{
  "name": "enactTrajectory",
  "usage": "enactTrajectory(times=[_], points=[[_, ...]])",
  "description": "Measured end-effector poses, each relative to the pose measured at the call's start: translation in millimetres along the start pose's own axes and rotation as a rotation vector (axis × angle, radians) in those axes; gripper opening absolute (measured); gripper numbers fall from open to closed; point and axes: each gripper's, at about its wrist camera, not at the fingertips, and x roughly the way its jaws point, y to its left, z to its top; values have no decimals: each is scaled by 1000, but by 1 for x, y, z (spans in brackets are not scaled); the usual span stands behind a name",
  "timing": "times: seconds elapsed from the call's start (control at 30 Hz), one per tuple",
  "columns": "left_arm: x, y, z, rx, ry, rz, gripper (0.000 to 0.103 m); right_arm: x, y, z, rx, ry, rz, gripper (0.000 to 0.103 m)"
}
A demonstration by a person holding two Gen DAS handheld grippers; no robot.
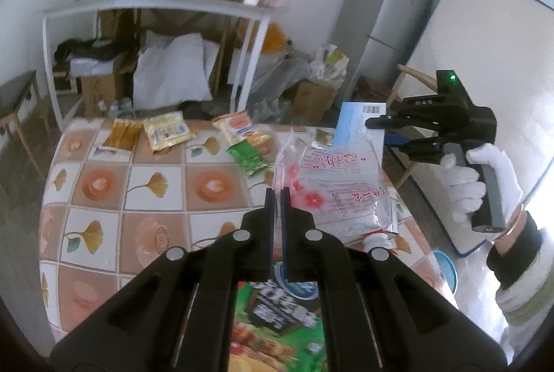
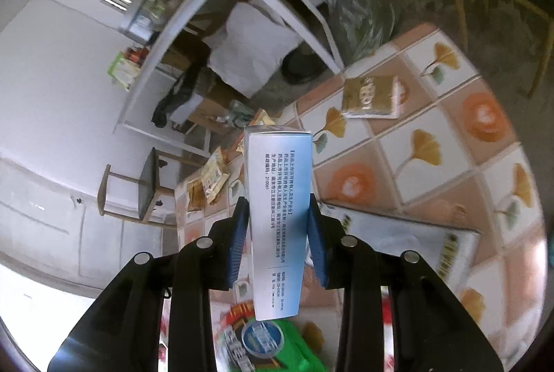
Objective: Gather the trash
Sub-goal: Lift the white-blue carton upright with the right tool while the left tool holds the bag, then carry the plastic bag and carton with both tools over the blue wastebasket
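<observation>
My left gripper is shut on the edge of a clear plastic bag printed with red flowers, which hangs over the tiled table. To the right, a white-gloved hand holds my right gripper, shut on a blue-and-white carton. In the right wrist view the carton stands lengthwise between the blue pads of the right gripper, which press on its sides. Several wrappers lie on the table: a yellow packet, orange sachets, a green packet and a gold packet.
A green package with a round blue-white lid lies just under my grippers, and a flat white packet lies beside it. Beyond the table stand a white shelf frame, cartons and bags, a grey fridge, a leaning board and a chair.
</observation>
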Motion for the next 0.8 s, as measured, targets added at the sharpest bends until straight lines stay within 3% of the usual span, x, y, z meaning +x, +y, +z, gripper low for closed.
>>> enactTrajectory(times=[0.4, 0.8], points=[[-42, -108, -38, 225, -67, -19, 2, -136, -55, -77, -5, -115, 19, 33], [-61, -205, -84, 411, -98, -61, 2, -223, -136, -150, 83, -210, -2, 33]])
